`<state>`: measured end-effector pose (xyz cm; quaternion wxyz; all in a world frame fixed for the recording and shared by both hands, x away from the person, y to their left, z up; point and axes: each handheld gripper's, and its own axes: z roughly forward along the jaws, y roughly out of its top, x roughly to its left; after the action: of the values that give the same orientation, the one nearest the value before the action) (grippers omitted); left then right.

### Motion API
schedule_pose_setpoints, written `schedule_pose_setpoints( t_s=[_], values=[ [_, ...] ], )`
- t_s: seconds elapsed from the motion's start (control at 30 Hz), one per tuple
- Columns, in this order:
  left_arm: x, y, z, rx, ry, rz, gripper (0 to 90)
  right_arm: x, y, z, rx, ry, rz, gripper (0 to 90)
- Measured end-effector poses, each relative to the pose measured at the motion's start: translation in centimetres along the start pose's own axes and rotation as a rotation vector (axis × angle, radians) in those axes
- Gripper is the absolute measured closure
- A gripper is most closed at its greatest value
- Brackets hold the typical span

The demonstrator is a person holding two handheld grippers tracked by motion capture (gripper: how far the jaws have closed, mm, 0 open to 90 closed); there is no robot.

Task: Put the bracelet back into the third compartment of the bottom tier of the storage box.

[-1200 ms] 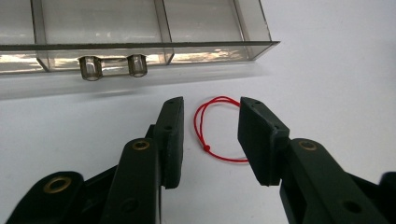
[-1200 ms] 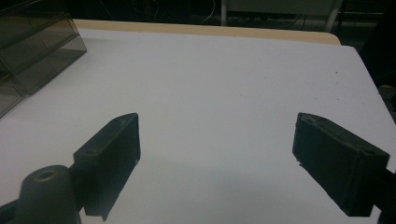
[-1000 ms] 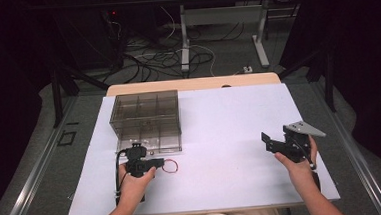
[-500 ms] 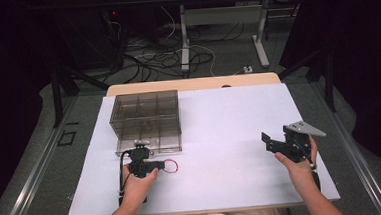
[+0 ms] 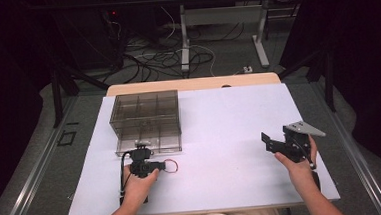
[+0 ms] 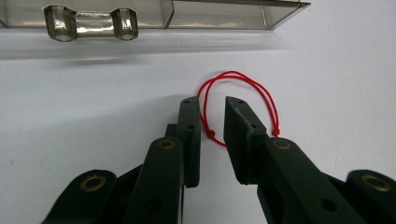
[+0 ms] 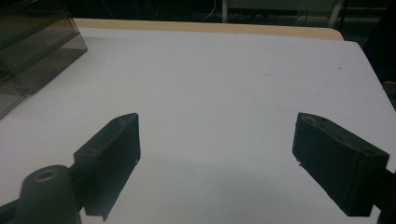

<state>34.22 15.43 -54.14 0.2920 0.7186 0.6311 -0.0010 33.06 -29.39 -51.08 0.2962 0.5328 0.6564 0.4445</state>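
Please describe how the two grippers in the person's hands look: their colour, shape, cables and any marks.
Both are black. The left gripper has two flat, tapered jaws with small holes, on linked arms with brass-coloured pivot rings. A black cable trails from it. The right gripper has blocky black jaws and one such ring; in the high view a grey three-cornered plate sits on top. The forearms are bare; no sleeves are visible.

- Red string loop (image 6: 238, 100): near end hidden behind left gripper (image 6: 212, 116) jaws.
- Clear plastic box (image 6: 177, 14): cut off by top edge, left gripper view.
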Motion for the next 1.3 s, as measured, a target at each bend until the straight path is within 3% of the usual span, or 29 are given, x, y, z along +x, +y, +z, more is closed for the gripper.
schedule_pose_setpoints(
  t_s=[0.6, 0.93, 1.3],
  values=[
    [-0.14, -0.03, 0.32, -0.004, 0.016, 0.007, 85.3, 0.07, -0.10, 0.09, 0.009, 0.003, 0.008, 14.8],
    [-0.25, -0.11, 0.32, -0.008, 0.026, 0.019, 86.6, 0.04, -0.13, 0.13, 0.008, 0.005, 0.009, 14.9],
    [0.09, 0.00, 0.19, -0.019, 0.015, 0.006, 86.9, -0.01, -0.14, 0.16, 0.000, 0.000, 0.008, 14.9]
  ],
)
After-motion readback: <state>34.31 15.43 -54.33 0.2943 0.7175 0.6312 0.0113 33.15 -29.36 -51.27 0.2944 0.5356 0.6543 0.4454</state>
